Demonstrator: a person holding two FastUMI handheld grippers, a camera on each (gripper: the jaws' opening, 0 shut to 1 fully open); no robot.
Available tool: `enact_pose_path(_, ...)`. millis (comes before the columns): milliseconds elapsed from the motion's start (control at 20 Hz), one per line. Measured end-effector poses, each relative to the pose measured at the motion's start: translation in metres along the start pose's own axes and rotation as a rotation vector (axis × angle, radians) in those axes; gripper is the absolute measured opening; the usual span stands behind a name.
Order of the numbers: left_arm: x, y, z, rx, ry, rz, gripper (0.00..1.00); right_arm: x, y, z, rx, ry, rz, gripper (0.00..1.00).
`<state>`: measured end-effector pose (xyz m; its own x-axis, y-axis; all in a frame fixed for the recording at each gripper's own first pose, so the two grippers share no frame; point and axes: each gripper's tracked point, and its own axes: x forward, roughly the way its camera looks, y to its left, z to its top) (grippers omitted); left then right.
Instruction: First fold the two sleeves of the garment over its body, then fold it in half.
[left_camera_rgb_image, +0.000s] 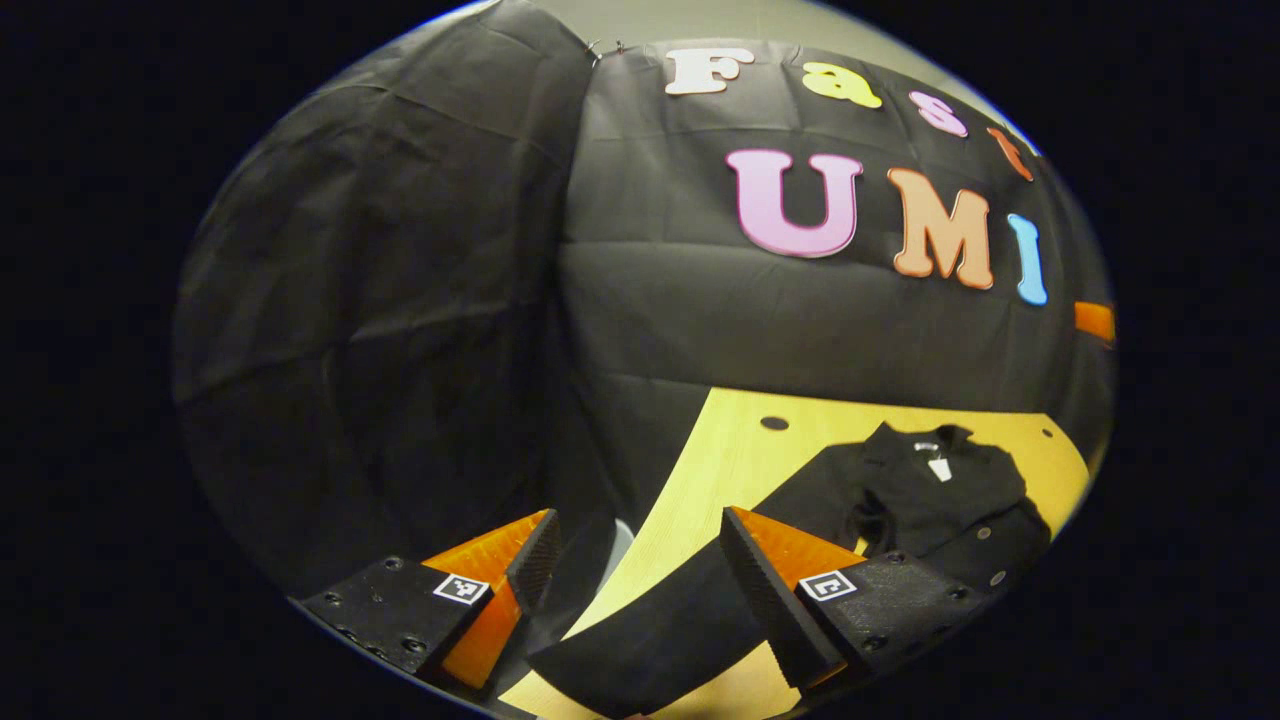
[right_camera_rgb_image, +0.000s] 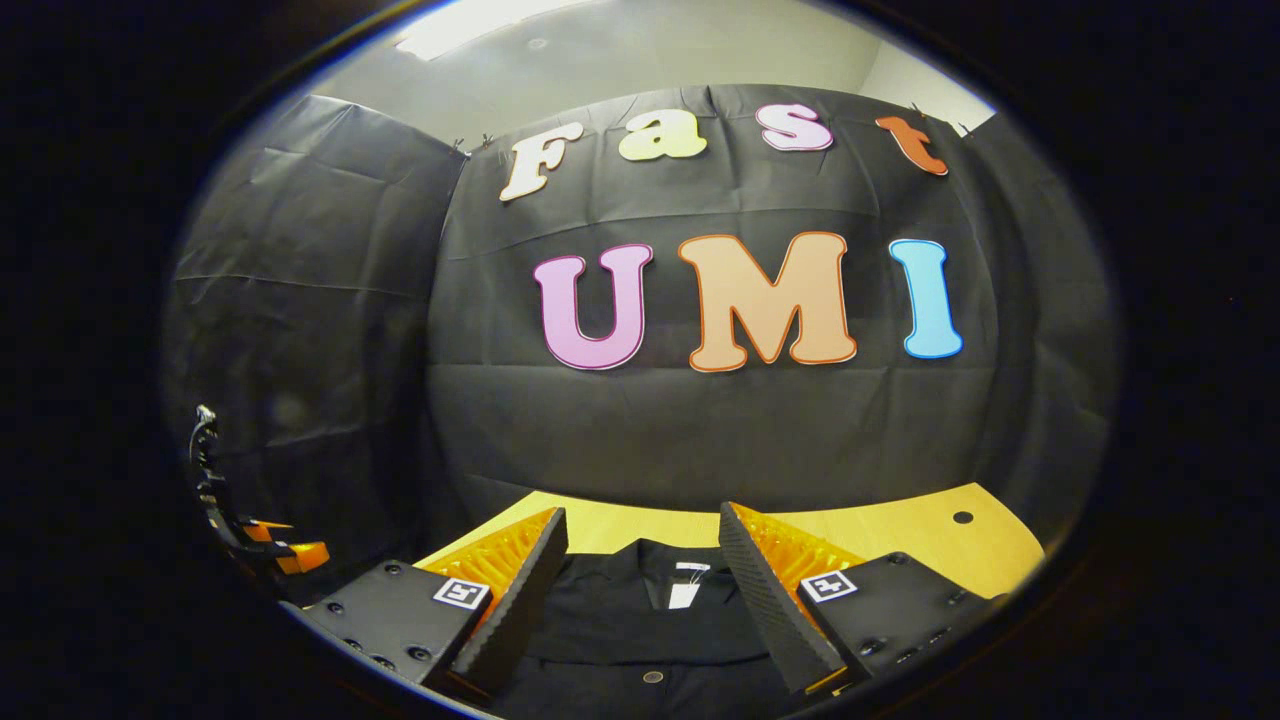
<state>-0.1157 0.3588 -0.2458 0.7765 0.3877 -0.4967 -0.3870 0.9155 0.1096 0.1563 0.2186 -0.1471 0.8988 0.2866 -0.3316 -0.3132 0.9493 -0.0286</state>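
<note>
Two orange-and-black fingers of the left hand-held gripper (left_camera_rgb_image: 632, 560) stand wide apart at the bottom of the left gripper view, with nothing between them; each carries a small square marker on its black base. Beyond them, in the lower right of the frame, a black garment (left_camera_rgb_image: 930, 500) lies spread flat on the pale wooden counter (left_camera_rgb_image: 730, 450), collar toward the far wall, a white tag at the neck and buttons down its front. One long sleeve (left_camera_rgb_image: 690, 610) stretches from the body toward the lower centre of the frame, running partly behind the right-hand finger and ending near the counter's front edge. A dark round hole marks the counter near its far edge. In the right gripper view, the right hand-held gripper (right_camera_rgb_image: 642, 560) is likewise spread wide and grips nothing. The garment (right_camera_rgb_image: 640, 620) lies directly ahead in the gap between the fingers at the bottom centre, its collar and white tag facing the wall, one button low in the frame. At the lower left edge of this view, part of the other hand-held gripper (right_camera_rgb_image: 270, 545) shows orange and black; its opening cannot be told here.
</note>
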Motion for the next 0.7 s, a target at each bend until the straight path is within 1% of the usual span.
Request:
enact_pose_path(50,0.001,0.003,-0.014,0.001,0.031,0.007,0.96,0.000,0.000,-0.002,-0.008,0.006,-0.002,0.93)
enact_pose_path(100,0.001,0.005,-0.028,0.001,0.065,0.015,0.99,0.001,0.000,-0.004,-0.015,0.012,-0.001,0.96)
enact_pose_path(150,0.003,0.006,-0.042,0.000,0.095,0.018,0.97,0.001,0.000,-0.007,-0.018,0.022,-0.001,0.97)
enact_pose_path(200,0.003,0.007,-0.055,-0.007,0.130,0.022,0.97,0.001,0.000,-0.009,-0.020,0.030,0.000,0.93)
enact_pose_path(250,0.003,0.008,-0.067,-0.017,0.169,0.022,0.97,0.000,0.000,-0.012,-0.022,0.038,-0.002,0.96)
enact_pose_path(300,0.002,0.010,-0.083,-0.027,0.213,0.020,0.97,0.000,0.000,-0.013,-0.023,0.045,-0.004,0.93)
enact_pose_path(450,0.003,0.009,-0.120,-0.040,0.310,0.023,0.98,-0.004,-0.003,-0.017,-0.021,0.054,-0.017,0.94)
enact_pose_path(500,0.002,0.011,-0.134,-0.042,0.340,0.024,0.98,-0.006,-0.004,-0.017,-0.018,0.054,-0.023,1.00)
enact_pose_path(550,0.000,0.010,-0.146,-0.048,0.374,0.020,0.98,-0.008,-0.005,-0.019,-0.015,0.056,-0.029,0.94)
enact_pose_path(600,-0.006,0.007,-0.161,-0.054,0.427,0.030,0.99,-0.010,-0.008,-0.019,-0.014,0.057,-0.038,0.94)
enact_pose_path(650,0.003,0.006,-0.150,-0.027,0.351,0.024,0.99,-0.012,-0.010,-0.018,-0.013,0.054,-0.045,0.94)
enact_pose_path(700,0.002,0.005,-0.147,-0.015,0.333,0.014,1.00,-0.014,-0.010,-0.014,-0.011,0.047,-0.049,0.94)
